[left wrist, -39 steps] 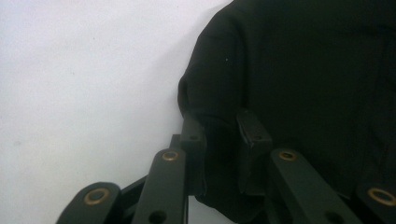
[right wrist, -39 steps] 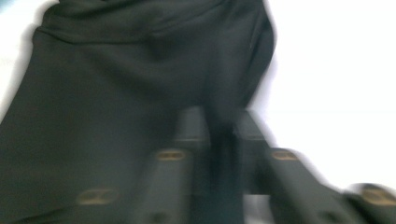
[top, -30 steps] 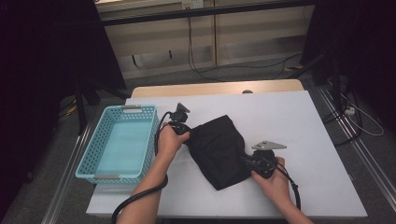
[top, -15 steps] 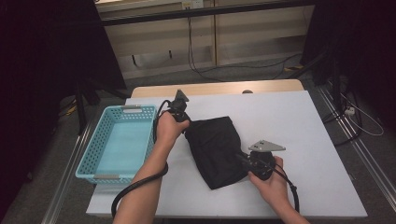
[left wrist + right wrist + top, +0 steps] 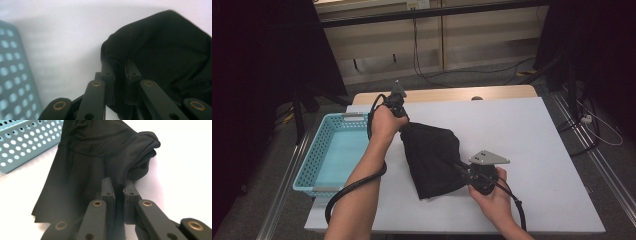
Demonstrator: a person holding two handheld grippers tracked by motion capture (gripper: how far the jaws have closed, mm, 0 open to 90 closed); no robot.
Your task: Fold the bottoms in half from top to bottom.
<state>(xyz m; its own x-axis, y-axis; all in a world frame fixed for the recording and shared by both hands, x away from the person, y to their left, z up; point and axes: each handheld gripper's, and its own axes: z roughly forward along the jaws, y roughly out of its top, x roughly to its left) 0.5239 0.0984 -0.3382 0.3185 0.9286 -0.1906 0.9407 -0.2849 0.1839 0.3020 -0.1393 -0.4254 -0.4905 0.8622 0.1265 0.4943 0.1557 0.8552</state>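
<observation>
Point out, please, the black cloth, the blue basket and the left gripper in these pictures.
black cloth [image 5: 432, 155]: high view, middle of the hanging fabric.
blue basket [image 5: 323, 145]: high view, its perforated left wall.
left gripper [image 5: 119, 71]: left gripper view, between the fingertips, shut on the cloth's edge.

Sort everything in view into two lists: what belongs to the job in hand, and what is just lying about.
In the job:
- black cloth, pinched at two edges
- left gripper
- right gripper
- turquoise basket, beside the cloth, likely where it goes

Lying about:
- cables on the floor beyond the table
</observation>
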